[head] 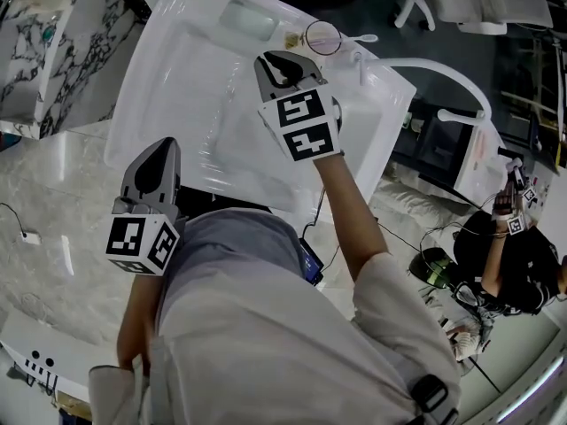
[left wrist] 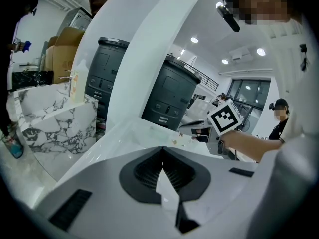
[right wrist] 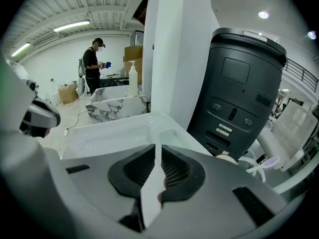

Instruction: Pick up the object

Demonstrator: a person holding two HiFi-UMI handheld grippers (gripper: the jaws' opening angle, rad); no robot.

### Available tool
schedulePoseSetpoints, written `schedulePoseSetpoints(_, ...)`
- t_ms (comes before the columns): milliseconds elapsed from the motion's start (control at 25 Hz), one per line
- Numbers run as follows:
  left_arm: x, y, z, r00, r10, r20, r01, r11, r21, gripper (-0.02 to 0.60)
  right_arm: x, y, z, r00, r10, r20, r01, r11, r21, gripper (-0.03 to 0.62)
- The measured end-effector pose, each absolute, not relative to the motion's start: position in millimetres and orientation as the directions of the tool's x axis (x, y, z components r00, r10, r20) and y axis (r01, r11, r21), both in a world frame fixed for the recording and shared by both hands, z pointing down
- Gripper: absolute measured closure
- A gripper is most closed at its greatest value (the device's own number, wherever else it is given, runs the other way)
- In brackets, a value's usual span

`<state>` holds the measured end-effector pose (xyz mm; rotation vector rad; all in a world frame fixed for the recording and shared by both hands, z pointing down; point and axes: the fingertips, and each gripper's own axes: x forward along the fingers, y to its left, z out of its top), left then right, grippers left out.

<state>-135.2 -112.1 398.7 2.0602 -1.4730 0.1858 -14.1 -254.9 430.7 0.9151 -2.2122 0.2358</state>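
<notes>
1. white moulded tray (head: 177, 87): glossy, runs from scene centre to far; shallow recess (head: 248, 18) at its far edge.
2. dark grey unit (right wrist: 239, 83): upright beyond the tray's far side, just right of a white column (right wrist: 174, 44).
3. marble-patterned counter (head: 35, 51): far left, apart from the tray; pump bottle (right wrist: 132, 78) standing on top.
4. second person (head: 514, 255): in black, off to the right, well apart from the tray, hands raised with marker-cube grippers.
5. right gripper (head: 288, 60): over the tray's far right part, angled down toward the far edge. Jaws a narrow slit apart, nothing between the pads, holding nothing.
6. left gripper (head: 162, 153): near left, at the tray's near-left corner, well apart from the right gripper. Jaw tips together, nothing pinched.
7. round object (head: 323, 38): clear-looking rimmed disc with a white handle pointing right. Lies at the tray's far right edge, just beyond the right gripper's tips, untouched by either gripper. Exact kind of item not clear from these views.
</notes>
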Motion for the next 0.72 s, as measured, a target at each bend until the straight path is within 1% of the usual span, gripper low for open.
schedulePoseSetpoints(240, -141, -113, 404, 0.373, -0.81, 0.451, -0.9, -0.198, 0.389, 0.581, -16, -263, 448, -0.463, -0.526, 0.713, -0.667, 0.737, 0.111, 0.535)
schedulePoseSetpoints(720, -154, -117, 410, 0.358, -0.81, 0.464, -0.902, -0.171, 0.397, 0.58, -28, -277, 470, -0.429, -0.502, 0.751, -0.636, 0.759, 0.143, 0.519)
